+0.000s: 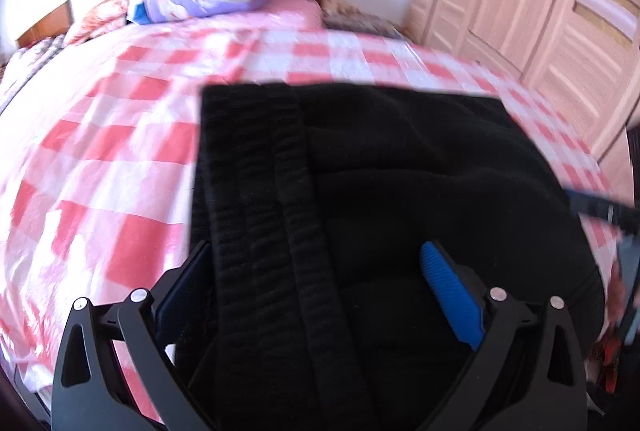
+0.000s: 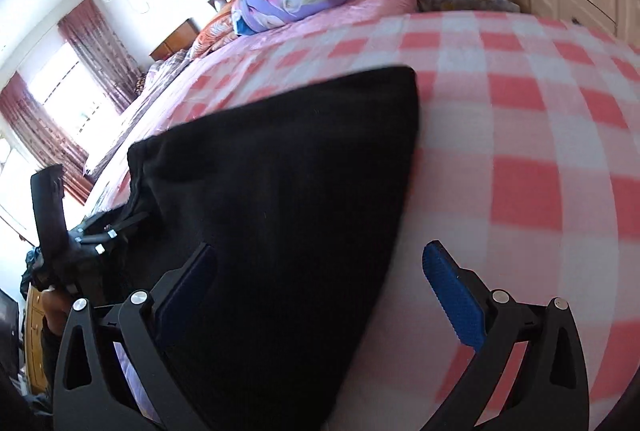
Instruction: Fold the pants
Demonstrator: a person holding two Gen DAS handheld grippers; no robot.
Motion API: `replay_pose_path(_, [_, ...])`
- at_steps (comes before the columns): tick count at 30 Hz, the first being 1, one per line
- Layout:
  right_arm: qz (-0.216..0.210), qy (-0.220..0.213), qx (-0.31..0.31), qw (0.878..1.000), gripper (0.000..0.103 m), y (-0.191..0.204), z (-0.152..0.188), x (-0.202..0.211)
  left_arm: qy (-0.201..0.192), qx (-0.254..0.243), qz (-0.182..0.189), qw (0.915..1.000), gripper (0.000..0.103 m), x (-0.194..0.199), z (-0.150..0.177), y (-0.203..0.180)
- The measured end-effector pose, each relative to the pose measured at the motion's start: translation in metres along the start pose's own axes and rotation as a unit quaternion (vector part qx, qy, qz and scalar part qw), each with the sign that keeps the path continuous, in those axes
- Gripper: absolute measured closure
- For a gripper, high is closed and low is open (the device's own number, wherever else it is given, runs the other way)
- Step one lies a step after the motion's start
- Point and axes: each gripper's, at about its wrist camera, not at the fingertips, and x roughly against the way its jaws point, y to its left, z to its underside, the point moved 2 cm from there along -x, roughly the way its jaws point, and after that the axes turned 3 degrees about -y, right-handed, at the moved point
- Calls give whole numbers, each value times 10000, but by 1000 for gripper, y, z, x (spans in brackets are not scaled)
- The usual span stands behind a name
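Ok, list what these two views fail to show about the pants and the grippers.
- Pants: left wrist view cuts the near end off at the bottom edge; how many folds is unclear.
- Left gripper: open, but pants hide one finger's tip.
- Right gripper: open over the pants' edge; contact cannot be told.
- Bedsheet: checks smeared by motion blur.

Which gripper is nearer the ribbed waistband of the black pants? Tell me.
Left. The left gripper straddles the waistband, which runs between its open fingers. The right gripper is at the plain opposite edge of the pants.
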Motion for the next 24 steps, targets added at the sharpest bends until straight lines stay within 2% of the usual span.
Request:
replay_pose_path(5, [98, -347, 31, 9993, 4, 0, 27, 37, -643, 139, 214, 9976, 2, 58, 6, -11])
replay_pose_path(7, [209, -482, -41, 9986, 4, -2, 35, 45, -786, 187, 242, 9964, 2, 68, 10, -15])
replay_pose_path(9, [-25, -469, -244, 9986, 4, -2, 41, 44, -691, 88, 175, 9974, 2, 63, 12, -22])
replay_pose_path(10, [-177, -291, -283, 9990, 4, 3, 44, 38, -544, 37, 84, 9985, 2, 55, 12, -24])
replay_pose_path(11, [-259, -121, -213, 9994, 4, 11, 49, 33, -328, 22, -158, 9993, 2, 45, 15, -25])
replay_pose_path(12, [-318, -73, -156, 9993, 4, 15, 51, 31, -301, 57, -293, 9991, 2, 43, 16, -25])
replay_pose_path(13, [-496, -6, -97, 9987, 4, 20, 53, 29, -360, 150, -295, 9988, 2, 44, 18, -22])
replay_pose_path(15, [-723, 65, -226, 9971, 4, 18, 55, 27, -537, 519, 33, 9972, 2, 53, 23, -9])
replay_pose_path(17, [-625, 73, -328, 9975, 4, 12, 56, 24, -512, 857, 290, 9946, 2, 54, 28, 6])
replay_pose_path(19, [-462, 92, -313, 9984, 4, 9, 59, 21, -188, 906, -9, 9957, 2, 45, 34, 18])
replay_pose_path(20, [-451, 88, -296, 9985, 4, 10, 62, 19, 1, 839, 48, 9965, 1, 37, 37, 20])
replay_pose_path(22, [-303, 4, -162, 9994, 4, 14, 63, 21, -18, 968, 202, 9951, 1, 37, 40, 24])
replay_pose_path(24, [-85, -83, -43, 9999, 4, 20, 61, 28, -30, 956, 56, 9954, 1, 42, 40, 22])
